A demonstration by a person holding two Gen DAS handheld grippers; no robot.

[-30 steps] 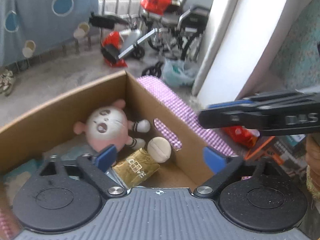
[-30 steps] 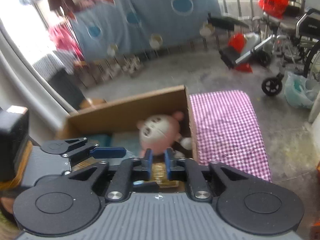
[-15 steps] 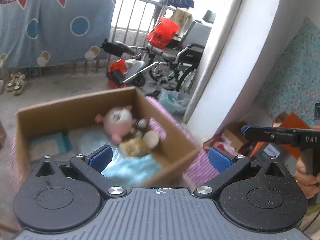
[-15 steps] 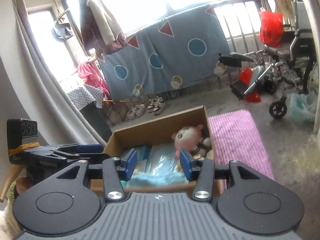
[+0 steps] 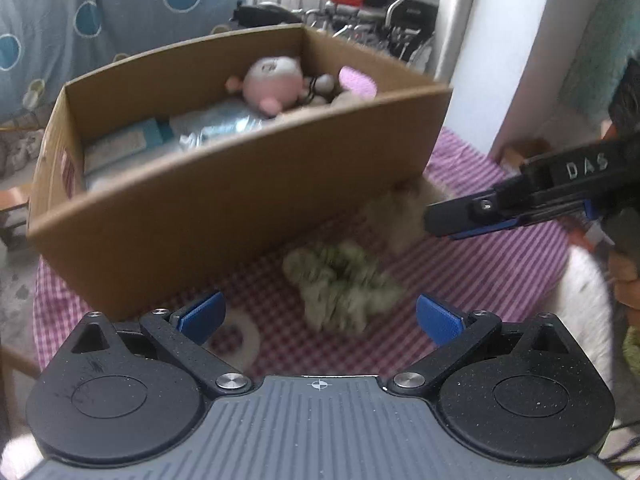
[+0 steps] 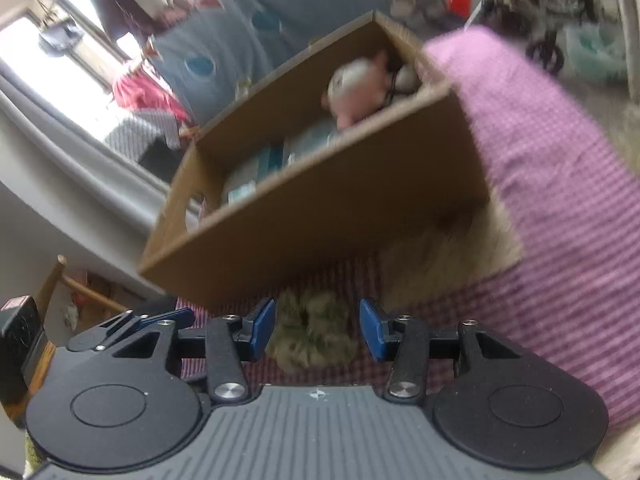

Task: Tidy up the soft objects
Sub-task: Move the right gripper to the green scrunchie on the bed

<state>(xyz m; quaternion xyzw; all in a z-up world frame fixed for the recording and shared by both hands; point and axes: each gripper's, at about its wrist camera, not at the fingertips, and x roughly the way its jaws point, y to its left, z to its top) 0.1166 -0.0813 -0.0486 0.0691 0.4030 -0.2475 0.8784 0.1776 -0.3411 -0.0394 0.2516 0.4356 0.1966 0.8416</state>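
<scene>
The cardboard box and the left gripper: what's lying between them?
A fuzzy green soft toy on the checked cloth, plus a white ring, seen in the left wrist view.

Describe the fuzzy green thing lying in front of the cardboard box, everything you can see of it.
The fuzzy green thing is a crumpled, shaggy olive-grey lump, soft like plush or chenille; blur hides finer detail. It lies loose on the pink checked cloth, just in front of the cardboard box, apart from it. Nothing grips it: it sits between the right gripper's open pads.

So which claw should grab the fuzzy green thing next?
Probably the right claw. The fuzzy green thing already sits between its open blue pads, on the checked cloth. The left claw is open too, but the thing lies further ahead of it.
</scene>
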